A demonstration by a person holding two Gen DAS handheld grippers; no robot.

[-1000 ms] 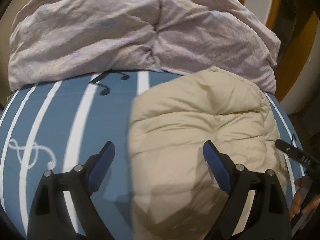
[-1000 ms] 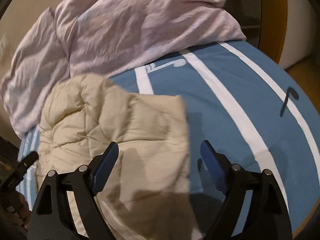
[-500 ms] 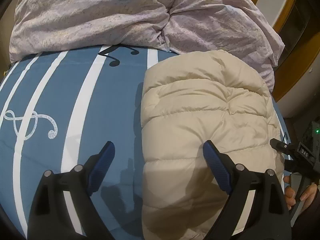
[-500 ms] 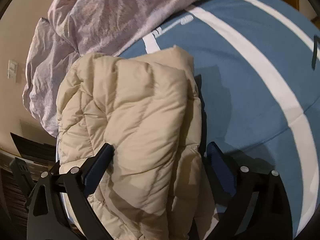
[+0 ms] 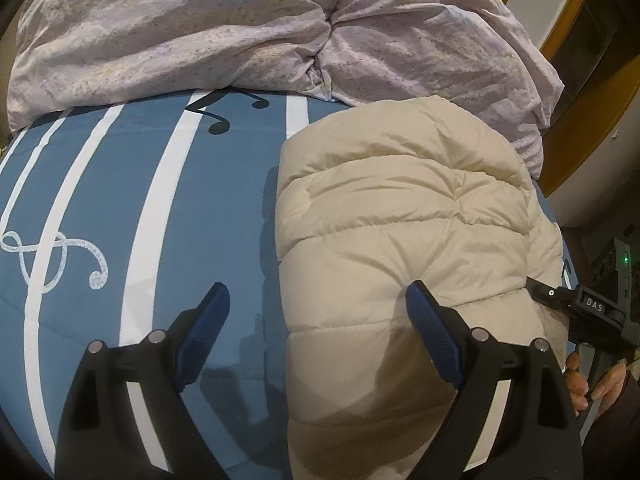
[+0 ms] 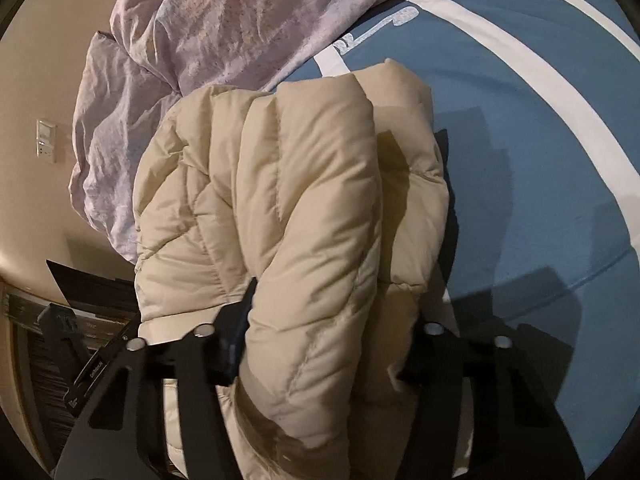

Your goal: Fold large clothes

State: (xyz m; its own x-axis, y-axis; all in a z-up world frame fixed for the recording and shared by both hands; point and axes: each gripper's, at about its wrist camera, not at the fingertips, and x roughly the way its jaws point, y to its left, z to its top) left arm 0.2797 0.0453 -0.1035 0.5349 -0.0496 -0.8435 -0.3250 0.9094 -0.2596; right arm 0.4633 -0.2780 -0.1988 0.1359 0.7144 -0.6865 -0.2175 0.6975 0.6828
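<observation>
A cream quilted puffer jacket (image 5: 404, 216) lies folded into a thick bundle on a blue bed cover (image 5: 120, 208) with white stripes and music notes. My left gripper (image 5: 318, 316) is open and empty, low over the jacket's left edge, its right finger over the jacket. In the right wrist view the jacket (image 6: 304, 200) bulges between the wide-apart jaws of my right gripper (image 6: 332, 344). Its fingertips are sunk behind the padding, so I cannot tell whether it clamps. The right gripper's tip also shows at the right edge of the left wrist view (image 5: 576, 304).
A crumpled lilac duvet (image 5: 260, 32) is heaped along the far side of the bed, also in the right wrist view (image 6: 224, 28). A wall with a light switch (image 6: 46, 138) and dark furniture lie left of the bed. Orange-and-white woodwork (image 5: 580, 72) stands at the right.
My right gripper has pushed forward and down into the jacket, which now fills the space between its jaws. The jacket has settled into a neater bundle. My left gripper has barely moved.
</observation>
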